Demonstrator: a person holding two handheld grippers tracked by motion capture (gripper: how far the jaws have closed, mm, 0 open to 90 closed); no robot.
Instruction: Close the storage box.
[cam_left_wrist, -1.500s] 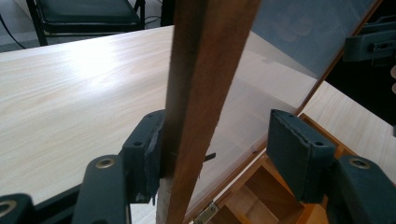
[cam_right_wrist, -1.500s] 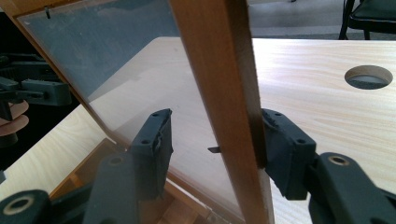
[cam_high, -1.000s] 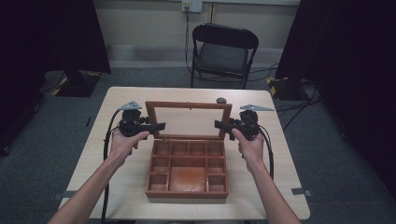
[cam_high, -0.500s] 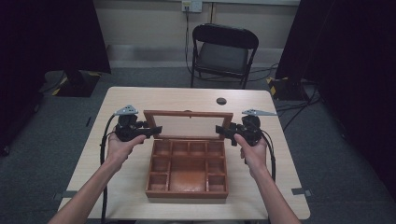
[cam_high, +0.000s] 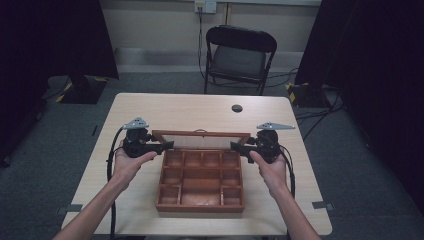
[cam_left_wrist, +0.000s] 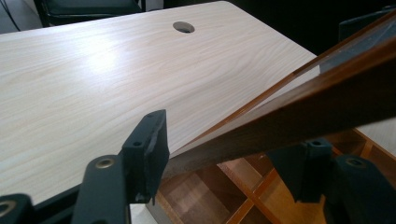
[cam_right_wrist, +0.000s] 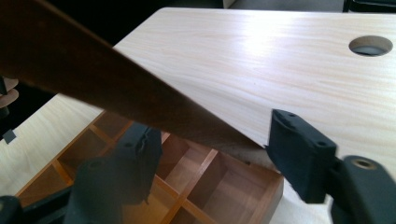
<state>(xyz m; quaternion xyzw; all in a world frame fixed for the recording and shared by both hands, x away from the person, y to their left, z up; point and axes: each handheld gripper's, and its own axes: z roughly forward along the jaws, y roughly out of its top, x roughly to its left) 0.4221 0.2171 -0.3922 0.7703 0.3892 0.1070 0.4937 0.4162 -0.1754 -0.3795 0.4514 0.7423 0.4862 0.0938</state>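
High view: a wooden compartment box (cam_high: 201, 181) sits on the table (cam_high: 150, 107), its hinged glass-paned lid (cam_high: 201, 139) raised at the box's far edge. The left claw (cam_high: 162, 146) and right claw (cam_high: 239, 146) meet the lid's two ends.

Left gripper view: the lid frame (cam_left_wrist: 299, 121) lies between parted jaws, tilted over the compartments; contact is unclear.

Right gripper view: the lid (cam_right_wrist: 93, 79) again passes between spread jaws.

The lid is likely being swung; next, both claws must move evenly about the hinge.
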